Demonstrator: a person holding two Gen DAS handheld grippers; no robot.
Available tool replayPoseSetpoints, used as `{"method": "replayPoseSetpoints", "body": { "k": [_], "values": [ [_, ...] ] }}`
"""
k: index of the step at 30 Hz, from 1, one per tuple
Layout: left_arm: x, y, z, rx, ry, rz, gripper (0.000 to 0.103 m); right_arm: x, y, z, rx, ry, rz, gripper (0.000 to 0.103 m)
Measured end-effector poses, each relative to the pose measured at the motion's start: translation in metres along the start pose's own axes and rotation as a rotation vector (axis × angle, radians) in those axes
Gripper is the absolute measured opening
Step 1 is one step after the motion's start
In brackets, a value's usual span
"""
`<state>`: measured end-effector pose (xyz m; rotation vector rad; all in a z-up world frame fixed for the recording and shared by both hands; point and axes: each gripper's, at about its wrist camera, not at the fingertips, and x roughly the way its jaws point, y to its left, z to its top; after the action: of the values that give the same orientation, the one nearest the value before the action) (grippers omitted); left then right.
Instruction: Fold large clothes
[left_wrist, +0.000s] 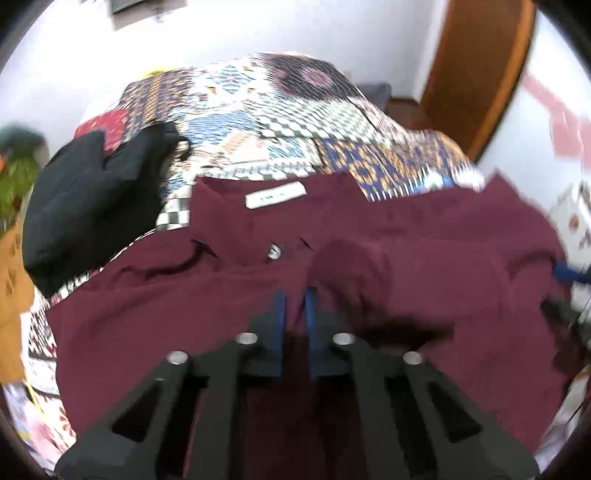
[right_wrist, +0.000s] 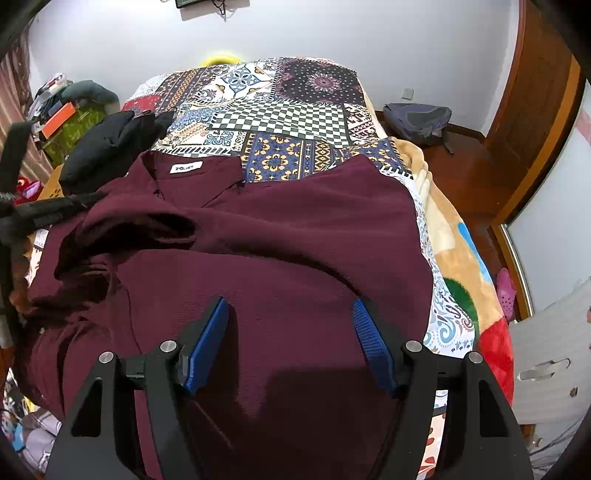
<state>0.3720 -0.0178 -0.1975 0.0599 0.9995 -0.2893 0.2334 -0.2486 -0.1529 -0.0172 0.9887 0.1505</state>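
A dark red shirt (right_wrist: 280, 240) lies spread on the bed (right_wrist: 280, 118).

The left claw (left_wrist: 294, 306) pinches a fold of the shirt between its blue pads. The right claw (right_wrist: 290, 314) hangs wide apart above the shirt. Farther back sits a black coat (right_wrist: 110, 144).

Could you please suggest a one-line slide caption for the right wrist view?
Open right gripper poised over a maroon shirt spread on a patchwork bedspread.
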Motion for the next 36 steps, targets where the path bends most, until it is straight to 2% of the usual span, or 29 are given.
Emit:
{"method": "replayPoseSetpoints", "body": {
  "k": [3,5,7,10,12,14,15,16,17,18,19,21,25,28,30,32,36],
  "values": [
    [-0.028,0.037,0.001,-0.151,-0.070,-0.043,0.001,0.001,0.001,0.001,0.002,0.000,-0.002,0.066],
    [-0.047,0.056,-0.003,-0.191,-0.134,0.008,0.001,0.002,0.002,0.002,0.005,-0.002,-0.004,0.066],
    [-0.066,0.076,-0.011,-0.210,-0.168,0.101,0.001,0.004,0.003,0.002,0.008,-0.004,-0.008,0.067],
    [-0.075,0.094,-0.026,-0.205,-0.131,0.154,0.001,0.004,0.005,0.000,0.014,-0.009,-0.012,0.070],
    [-0.075,0.093,-0.035,-0.165,-0.089,0.200,0.002,0.004,0.005,0.000,0.016,-0.011,-0.013,0.072],
    [-0.072,0.083,-0.045,-0.104,-0.050,0.212,0.008,0.005,0.005,0.001,0.019,-0.010,-0.017,0.073],
    [-0.070,0.075,-0.049,-0.077,-0.036,0.202,0.018,0.005,0.005,0.001,0.020,-0.010,-0.017,0.073],
    [-0.068,0.068,-0.052,-0.053,-0.026,0.193,0.036,0.005,0.005,0.001,0.020,-0.010,-0.018,0.074],
    [-0.067,0.061,-0.054,-0.030,-0.024,0.188,0.047,0.005,0.005,0.001,0.018,-0.010,-0.017,0.074],
    [-0.065,0.053,-0.057,-0.002,-0.028,0.187,0.068,0.005,0.005,0.001,0.017,-0.009,-0.015,0.074],
    [-0.063,0.041,-0.059,0.034,-0.037,0.193,0.078,0.005,0.005,0.001,0.016,-0.008,-0.013,0.074],
    [-0.058,0.021,-0.061,0.097,-0.038,0.196,0.079,0.005,0.004,0.000,0.014,-0.007,-0.009,0.074],
    [-0.032,-0.006,-0.059,0.194,0.012,0.197,0.083,0.005,0.004,-0.001,0.012,-0.009,-0.004,0.074],
    [-0.001,-0.023,-0.056,0.271,0.061,0.301,0.083,0.007,0.004,-0.001,0.011,-0.010,-0.003,0.075],
    [0.018,-0.030,-0.055,0.316,0.078,0.338,0.083,0.007,0.004,-0.001,0.006,-0.010,-0.006,0.075],
    [0.027,-0.030,-0.048,0.314,0.082,0.337,0.083,0.007,0.005,-0.002,0.001,-0.012,-0.008,0.075],
    [0.028,-0.020,-0.026,0.238,0.031,0.324,0.080,0.007,0.005,-0.003,0.001,-0.012,-0.006,0.075]
  ]
}}
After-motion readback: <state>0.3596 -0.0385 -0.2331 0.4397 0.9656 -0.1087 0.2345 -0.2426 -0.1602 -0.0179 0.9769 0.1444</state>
